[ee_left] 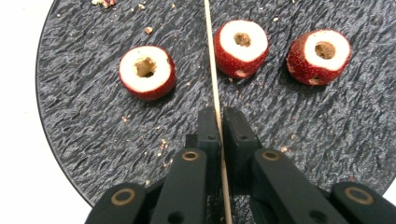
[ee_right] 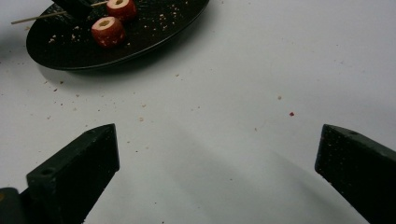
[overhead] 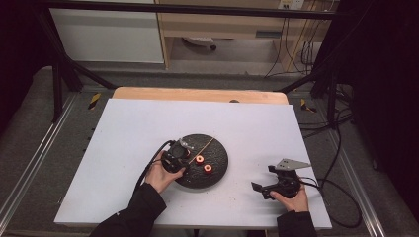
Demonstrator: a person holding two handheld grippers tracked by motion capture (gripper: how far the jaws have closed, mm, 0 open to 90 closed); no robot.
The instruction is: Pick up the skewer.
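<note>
A round black plate (overhead: 220, 173) (ee_left: 93, 130) lies mid-table and carries three cored red fruits (ee_left: 146, 71) (ee_left: 241, 47) (ee_left: 319, 56). A thin wooden skewer (ee_left: 212, 70) (overhead: 206, 144) lies across the plate. My left gripper (ee_left: 219, 116) (overhead: 186, 149) is over the plate's left part, its jaws shut on the skewer's near end. Two of the fruits (overhead: 199, 159) (overhead: 208, 168) sit just right of it. My right gripper (ee_right: 217, 140) (overhead: 263, 177) stands open low over the white table, right of the plate (ee_right: 154, 32), with nothing between its jaws.
The white table top (overhead: 148, 123) has a wooden strip (overhead: 197, 94) along its far edge. Crumbs (ee_right: 140, 119) are scattered around the plate. A black cable (overhead: 341, 197) trails off to the right of the right gripper. A dark metal frame (overhead: 64, 74) stands around the table.
</note>
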